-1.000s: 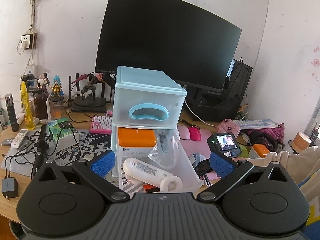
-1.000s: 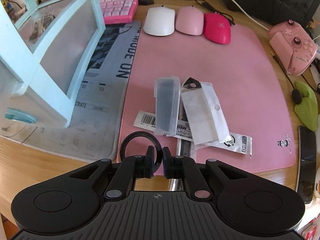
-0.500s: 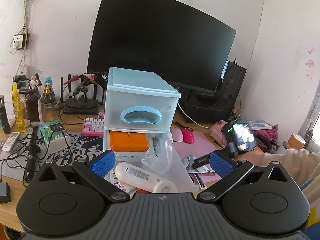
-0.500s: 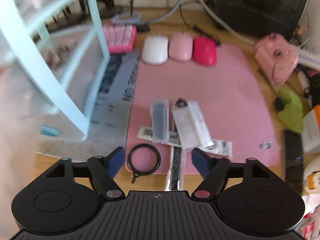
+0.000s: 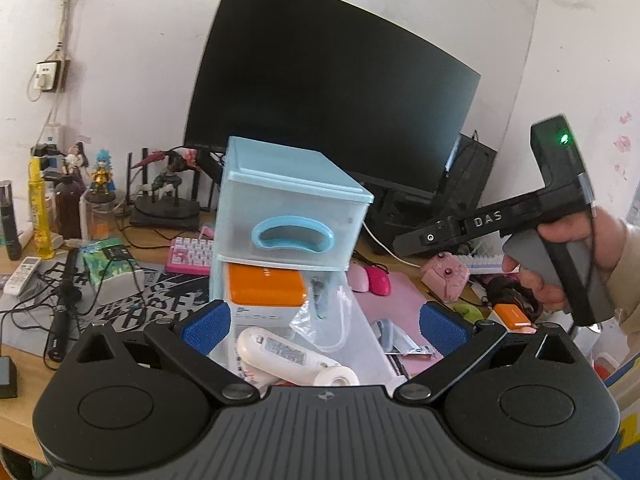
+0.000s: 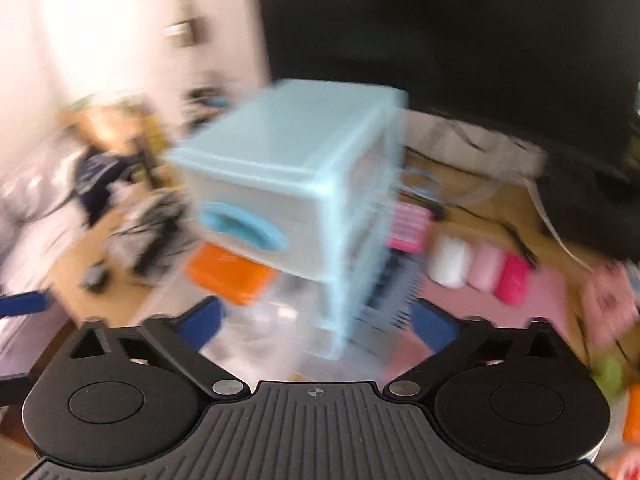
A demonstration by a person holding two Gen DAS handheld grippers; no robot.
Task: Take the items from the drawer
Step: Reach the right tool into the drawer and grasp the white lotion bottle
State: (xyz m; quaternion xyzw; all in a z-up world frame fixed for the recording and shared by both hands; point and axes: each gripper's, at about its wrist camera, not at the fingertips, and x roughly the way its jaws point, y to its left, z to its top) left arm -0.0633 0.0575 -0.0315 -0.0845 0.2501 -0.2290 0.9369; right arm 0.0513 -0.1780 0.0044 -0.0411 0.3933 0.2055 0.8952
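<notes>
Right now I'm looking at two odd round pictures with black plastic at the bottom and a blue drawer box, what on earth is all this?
Each picture comes from a fisheye camera mounted on a hand-held gripper, a two-fingered clamp that a person squeezes; there is no robot. The black shape at the bottom of each view is the tool itself, with its blue pads reaching forward.

The left gripper is open and holds nothing. It points at a small blue drawer unit on a cluttered desk. The lower drawer is pulled out, holding an orange box, a white thermometer-like device and a clear plastic bag.

In that view you also see the person's right hand gripping the other tool.

The right gripper is open too. Its picture is blurred by motion, but shows the same drawer unit.
</notes>
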